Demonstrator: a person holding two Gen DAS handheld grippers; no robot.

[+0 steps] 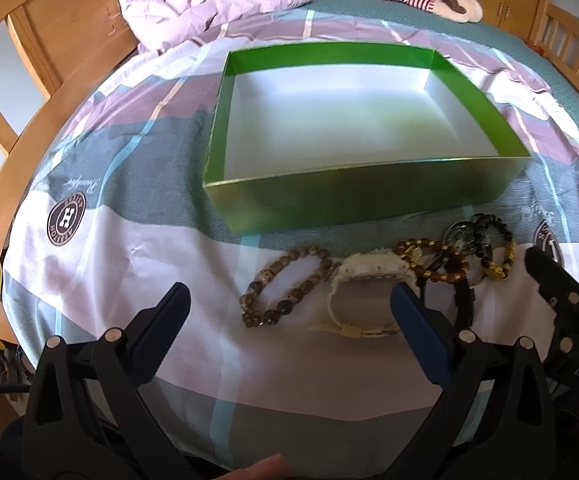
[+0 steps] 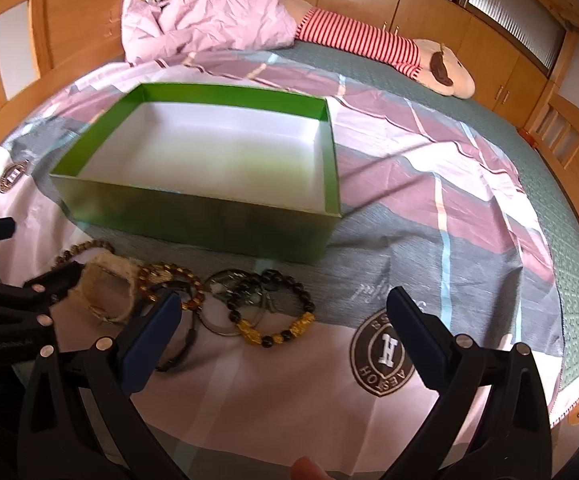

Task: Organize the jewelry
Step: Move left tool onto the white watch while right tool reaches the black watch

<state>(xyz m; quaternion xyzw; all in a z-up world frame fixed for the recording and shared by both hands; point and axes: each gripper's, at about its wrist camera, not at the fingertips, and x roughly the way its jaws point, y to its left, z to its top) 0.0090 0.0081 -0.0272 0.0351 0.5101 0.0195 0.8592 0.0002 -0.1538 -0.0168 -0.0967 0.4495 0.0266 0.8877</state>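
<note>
In the left wrist view the green cardboard box with a white inside (image 1: 353,120) fills the upper middle of the frame, lidless and with nothing in it, resting on the patchwork bedsheet (image 1: 129,264). Below its near wall the jewelry lies in a row on the bed: a speckled brown bead bracelet (image 1: 285,288) at lower centre, touching the cream plastic wristwatch (image 1: 365,280); right of that an amber bead bracelet (image 1: 429,260) tangled with a black band, and at the far right a black and gold bead bracelet (image 1: 493,248) overlapping a metal ring.

The left tool (image 1: 289,308) hangs with jaws spread wide, holding nothing, its gap framing the speckled bracelet and watch. The right tool (image 2: 285,312) is likewise spread and empty; in its view the black and gold bracelet (image 2: 277,312) sits at lower centre and the box (image 2: 209,152) at upper left.

Nothing appears sorted yet, so the step in hand is likely a first pick. The speckled bracelet looks the easiest: pinch one side of the loop on its free left arc, away from the watch, lift straight up so the watch is not dragged, then carry it over the near wall. The tangled right-hand pieces may come up together; take a strand on the outer edge.
</note>
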